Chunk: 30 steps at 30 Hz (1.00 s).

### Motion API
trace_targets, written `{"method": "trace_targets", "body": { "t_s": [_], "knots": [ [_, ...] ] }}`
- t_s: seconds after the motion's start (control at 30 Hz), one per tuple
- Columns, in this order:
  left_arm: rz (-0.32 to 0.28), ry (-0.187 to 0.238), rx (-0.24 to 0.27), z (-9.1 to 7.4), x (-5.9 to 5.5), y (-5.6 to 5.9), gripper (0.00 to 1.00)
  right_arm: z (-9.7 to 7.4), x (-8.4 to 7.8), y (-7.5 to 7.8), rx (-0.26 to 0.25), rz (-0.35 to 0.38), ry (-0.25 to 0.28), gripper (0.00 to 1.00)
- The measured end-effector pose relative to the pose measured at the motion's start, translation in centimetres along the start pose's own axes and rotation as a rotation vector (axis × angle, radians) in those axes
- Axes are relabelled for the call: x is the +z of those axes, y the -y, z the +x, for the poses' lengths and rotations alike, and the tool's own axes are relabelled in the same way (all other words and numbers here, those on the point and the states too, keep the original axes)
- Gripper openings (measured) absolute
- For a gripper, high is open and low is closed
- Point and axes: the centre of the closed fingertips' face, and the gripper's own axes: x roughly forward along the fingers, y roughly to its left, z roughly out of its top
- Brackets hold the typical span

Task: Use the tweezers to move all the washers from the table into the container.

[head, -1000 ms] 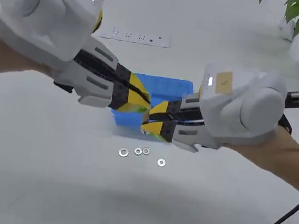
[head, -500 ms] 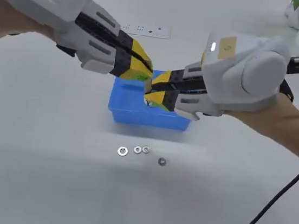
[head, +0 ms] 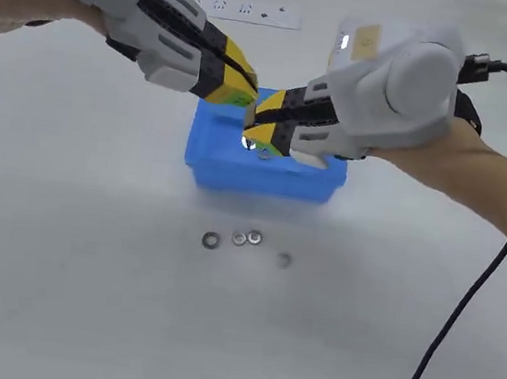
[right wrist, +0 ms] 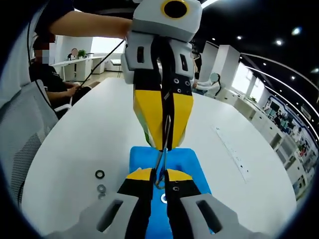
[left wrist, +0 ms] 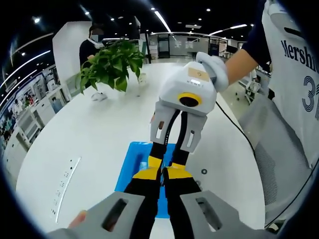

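Tweezers (right wrist: 162, 158): pinched by left gripper (right wrist: 165, 147) and right gripper (right wrist: 159, 175) over blue container (right wrist: 185, 163). Ease your right jaws; drop washer (head: 250, 143) inside.

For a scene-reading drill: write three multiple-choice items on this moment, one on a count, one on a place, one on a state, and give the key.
1. How many washers lie on the table in front of the container?
A. one
B. four
C. nine

2. Where do the left claw and the right claw meet?
A. above the container
B. low over the washers
C. past the table's edge

3. What is the left claw doing?
A. standing wide open
C. shut on the tweezers
B. pinching a cable

Key:
1 B: the head view shows four in a loose row, the rightmost blurred.
2 A: the head view shows both yellow tips close together over the blue box.
3 C: the right gripper view shows the thin metal legs coming out from between its closed yellow tips.
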Motion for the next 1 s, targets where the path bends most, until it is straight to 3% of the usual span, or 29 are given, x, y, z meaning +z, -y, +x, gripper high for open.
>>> {"method": "trace_targets", "body": {
  "t_s": [0.1,0.3,0.47,0.73,1.0],
  "knots": [
    [-0.015,-0.007,-0.004,0.7,-0.9,-0.2,0.07,0.6,-1.1,-0.2,0.013,0.015,-0.016,0.09],
    [-0.038,-0.007,-0.009,1.2,-1.2,0.3,0.07,1.1,-2.2,-0.4,0.022,0.044,-0.029,0.09],
    [-0.05,0.007,-0.001,1.2,-1.1,0.2,0.07,1.0,-2.1,-0.3,0.019,0.055,-0.018,0.1],
    [-0.019,-0.013,-0.001,1.0,-1.0,0.7,0.06,0.9,-1.7,-0.4,0.008,0.03,-0.023,0.11],
    [0.009,-0.008,0.019,-0.2,0.3,1.3,0.06,-0.1,-0.2,-0.2,-0.008,0.001,-0.009,0.11]
  ]
}}
